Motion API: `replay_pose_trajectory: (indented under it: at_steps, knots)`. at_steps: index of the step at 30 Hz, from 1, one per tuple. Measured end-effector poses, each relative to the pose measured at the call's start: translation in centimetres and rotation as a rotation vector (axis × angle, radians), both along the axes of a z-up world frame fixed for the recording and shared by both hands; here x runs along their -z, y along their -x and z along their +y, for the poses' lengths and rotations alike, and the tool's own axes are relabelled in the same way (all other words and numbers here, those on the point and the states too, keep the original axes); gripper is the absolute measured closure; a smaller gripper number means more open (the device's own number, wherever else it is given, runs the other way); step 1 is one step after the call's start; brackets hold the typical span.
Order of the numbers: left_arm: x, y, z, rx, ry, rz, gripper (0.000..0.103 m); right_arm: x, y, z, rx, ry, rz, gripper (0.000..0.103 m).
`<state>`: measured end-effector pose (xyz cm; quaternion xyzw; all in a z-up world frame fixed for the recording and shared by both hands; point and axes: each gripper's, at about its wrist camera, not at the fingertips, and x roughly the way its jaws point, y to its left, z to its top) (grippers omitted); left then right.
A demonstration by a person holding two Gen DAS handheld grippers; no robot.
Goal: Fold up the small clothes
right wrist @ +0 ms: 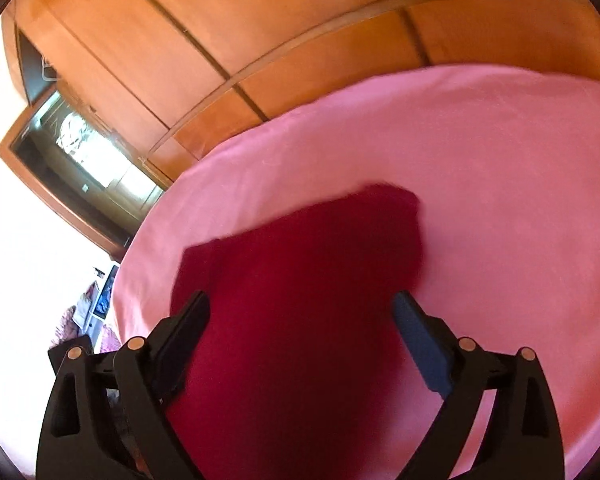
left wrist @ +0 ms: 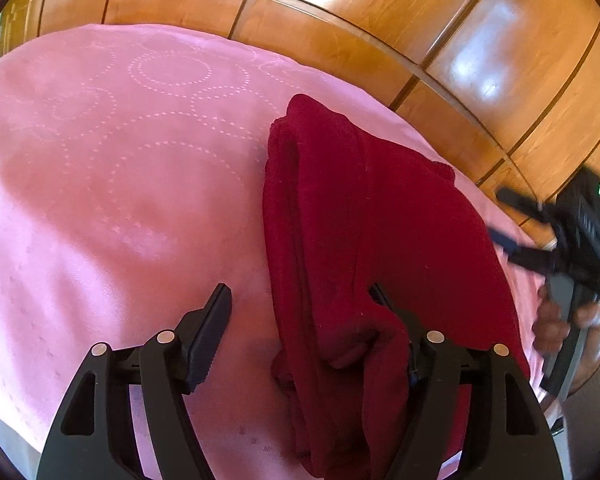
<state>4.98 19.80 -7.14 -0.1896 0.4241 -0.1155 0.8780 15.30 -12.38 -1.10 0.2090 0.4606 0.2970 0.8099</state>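
Observation:
A dark red garment [left wrist: 364,232] lies folded in a long strip on the pink bedspread [left wrist: 120,184]. My left gripper [left wrist: 300,300] is open at the garment's near end; its right finger [left wrist: 384,300] is partly hidden under a fold of cloth and its left finger [left wrist: 212,332] is over bare bedspread. In the right wrist view the same garment [right wrist: 300,288] lies between the open fingers of my right gripper [right wrist: 300,312], which hovers over it. That gripper also shows in the left wrist view [left wrist: 512,224], open, at the garment's right edge.
A glossy wooden wardrobe [left wrist: 380,32] runs behind the bed. In the right wrist view a dark framed opening [right wrist: 80,160] and some clutter [right wrist: 96,308] lie beyond the bed's left edge. The pink bedspread [right wrist: 500,168] stretches out to the right.

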Motion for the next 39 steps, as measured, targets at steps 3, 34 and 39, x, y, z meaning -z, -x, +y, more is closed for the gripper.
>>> replay_pose_trajectory:
  at_steps: [3, 34, 39]
  knots:
    - [0.3, 0.2, 0.4, 0.005, 0.042, -0.002, 0.033, 2.9, 0.9, -1.1, -0.007, -0.062, 0.090, 0.016]
    - [-6.9, -6.5, -25.5, 0.601, 0.263, -0.018, 0.066, -6.3, 9.3, -22.3, 0.369, -0.042, -0.197, 0.065]
    - [-2.8, -8.1, -35.8, 0.717, -0.016, 0.070, 0.066, 0.5, 10.0, -28.5, 0.552, 0.097, -0.007, 0.062]
